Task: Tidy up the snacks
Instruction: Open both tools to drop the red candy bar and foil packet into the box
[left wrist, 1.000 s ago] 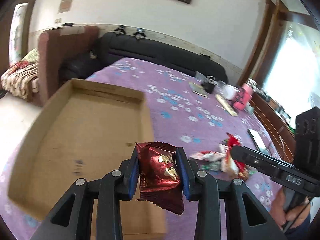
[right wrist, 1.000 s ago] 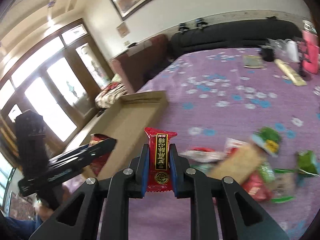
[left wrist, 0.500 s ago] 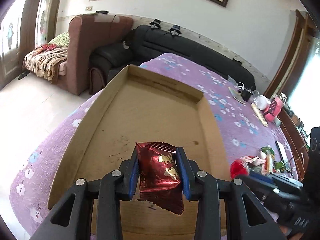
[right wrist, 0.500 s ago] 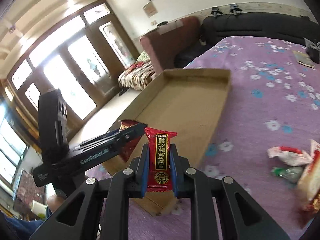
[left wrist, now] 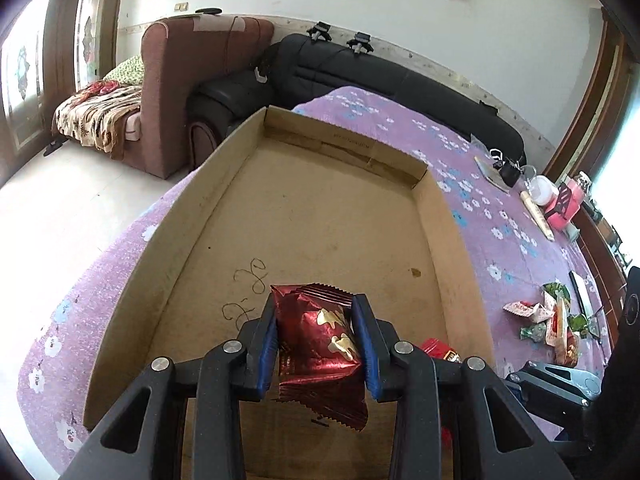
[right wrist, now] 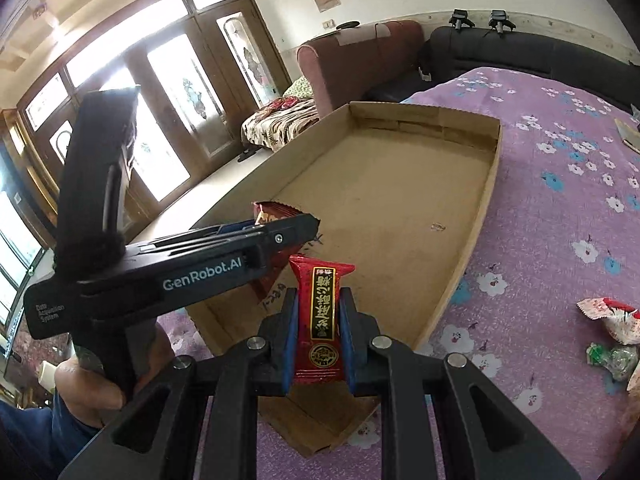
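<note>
A dark red foil snack packet [left wrist: 320, 340] with pale gold marks sits clamped between the blue pads of the left gripper [left wrist: 318, 344], its crimped lower edge hanging free below the fingers; it is held above the near end of the shallow cardboard tray [left wrist: 436, 216], over the tray's brown floor near some pen scribbles. A narrower bright red snack bar [right wrist: 320, 316] with a black label strip of gold characters stands upright in the right gripper [right wrist: 319, 336], whose blue pads press on both of its long sides; it hangs over the tray's near corner, just beside the left gripper. In the right wrist view the left gripper [right wrist: 288, 232] reaches in from the left side across the tray's near edge, the person's hand [right wrist: 92, 384] wrapped around its handle. The tray holds nothing on its floor and lies on a purple cloth with white and blue flowers [left wrist: 500, 216]. To the right of the tray, well apart from it, loose snacks [left wrist: 548, 320] in red, white and green wrappers lie scattered on the cloth. Beyond the tray's far end stand a black sofa [left wrist: 360, 68] and, to the left of it, a brown armchair [left wrist: 180, 80] with a patterned blanket [left wrist: 92, 112].
</note>
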### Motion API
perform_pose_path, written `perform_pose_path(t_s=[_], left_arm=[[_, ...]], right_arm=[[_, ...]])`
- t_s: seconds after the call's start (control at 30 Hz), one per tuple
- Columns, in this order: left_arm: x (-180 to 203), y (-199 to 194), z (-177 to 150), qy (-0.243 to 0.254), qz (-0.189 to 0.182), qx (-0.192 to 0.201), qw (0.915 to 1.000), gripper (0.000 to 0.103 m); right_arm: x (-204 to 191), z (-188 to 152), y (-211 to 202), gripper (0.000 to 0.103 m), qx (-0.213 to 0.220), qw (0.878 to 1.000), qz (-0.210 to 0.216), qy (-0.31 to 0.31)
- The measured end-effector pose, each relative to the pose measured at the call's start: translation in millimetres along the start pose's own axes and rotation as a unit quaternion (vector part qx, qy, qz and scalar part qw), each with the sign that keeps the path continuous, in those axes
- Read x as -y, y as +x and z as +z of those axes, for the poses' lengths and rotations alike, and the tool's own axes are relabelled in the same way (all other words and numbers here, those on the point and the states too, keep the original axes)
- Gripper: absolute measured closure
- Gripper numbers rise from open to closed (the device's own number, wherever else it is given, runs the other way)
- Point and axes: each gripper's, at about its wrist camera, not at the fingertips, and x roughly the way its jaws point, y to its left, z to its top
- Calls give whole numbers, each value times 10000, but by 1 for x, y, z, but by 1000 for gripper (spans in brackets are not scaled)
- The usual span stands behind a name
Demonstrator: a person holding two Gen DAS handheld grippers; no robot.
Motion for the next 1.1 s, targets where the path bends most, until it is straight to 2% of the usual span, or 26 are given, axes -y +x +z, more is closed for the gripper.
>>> perform_pose_path(t_s=[0.47, 0.5, 0.57, 0.6, 0.77, 0.83, 0.9, 0.93, 1.1], left_arm=[[-1, 2, -1, -8, -25, -86, 10000, 66], [-2, 2, -1, -23, -46, -84, 10000, 65], [-3, 2, -1, -65, -99, -90, 9999, 53], [-4, 1, -1, -88, -116, -72, 9999, 50], [-6, -2, -1, -140, -170, 32, 9998, 49], [-7, -4, -1, -169, -168, 72, 9997, 49], [-9, -4, 0, -206, -184, 68, 9996, 49], [-10, -3, 0, -228, -182, 64, 9996, 49], [-11, -3, 0, -277, -194, 46, 9994, 49]], right_arm=[[6, 2, 1, 84, -17, 10000, 9, 98], [6, 2, 1, 84, -13, 9999, 19, 107], [9, 2, 1, 84, 5, 9999, 28, 139], [9, 1, 0, 84, 14, 9999, 28, 158], [12, 0, -6, 84, 144, 9996, -2, 234], [15, 1, -12, 75, 262, 9991, -68, 325], [24, 3, -21, 50, 462, 9971, -55, 610], [30, 4, -25, 47, 547, 9956, 17, 756], [54, 11, -44, 47, 584, 9890, 110, 1352]])
